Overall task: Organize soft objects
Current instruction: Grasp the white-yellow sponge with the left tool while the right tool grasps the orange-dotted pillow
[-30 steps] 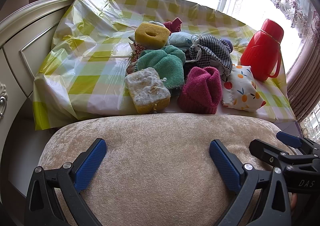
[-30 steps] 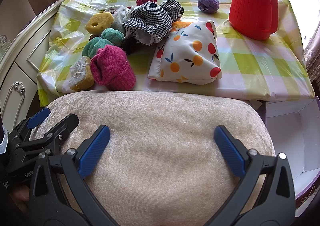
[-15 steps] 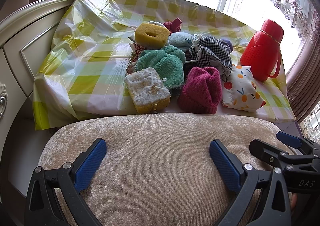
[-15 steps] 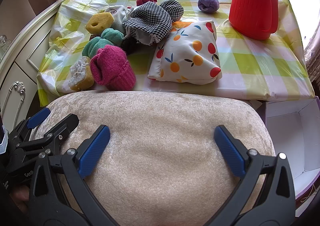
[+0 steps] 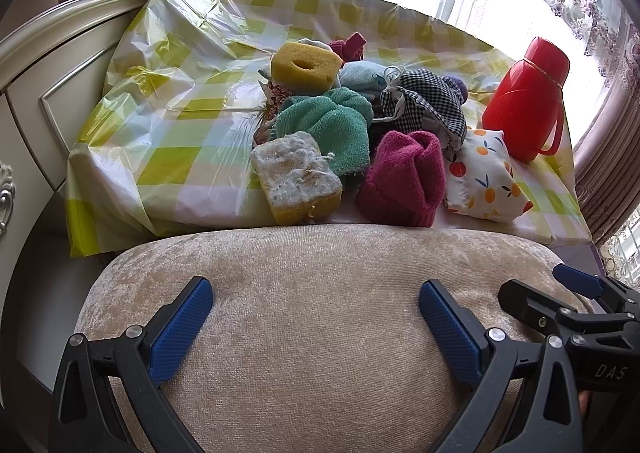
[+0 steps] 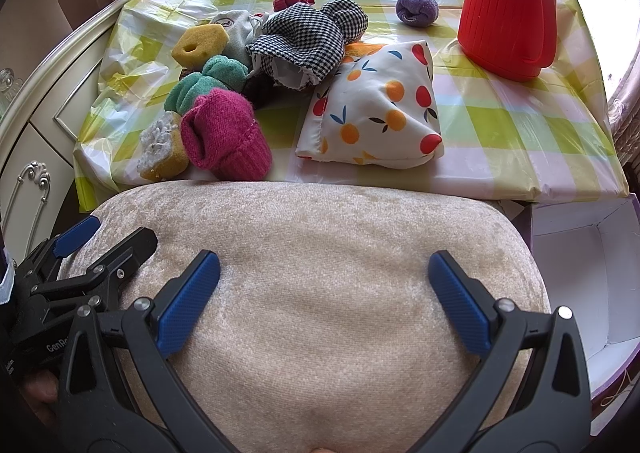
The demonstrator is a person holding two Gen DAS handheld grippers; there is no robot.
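Nothing has shifted since a second ago; my left gripper (image 5: pixel 316 303) and right gripper (image 6: pixel 324 277) stay spread over the beige cushion (image 6: pixel 312 253); the soft pile (image 6: pixel 224 133) waits untouched just beyond the cushion, so sorting hasn't begun.

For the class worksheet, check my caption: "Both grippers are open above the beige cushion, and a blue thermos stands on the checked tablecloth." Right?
Not quite: the thermos is red, as the right wrist view shows. The rest holds: left gripper and right gripper open above the beige cushion, thermos on the checked tablecloth.
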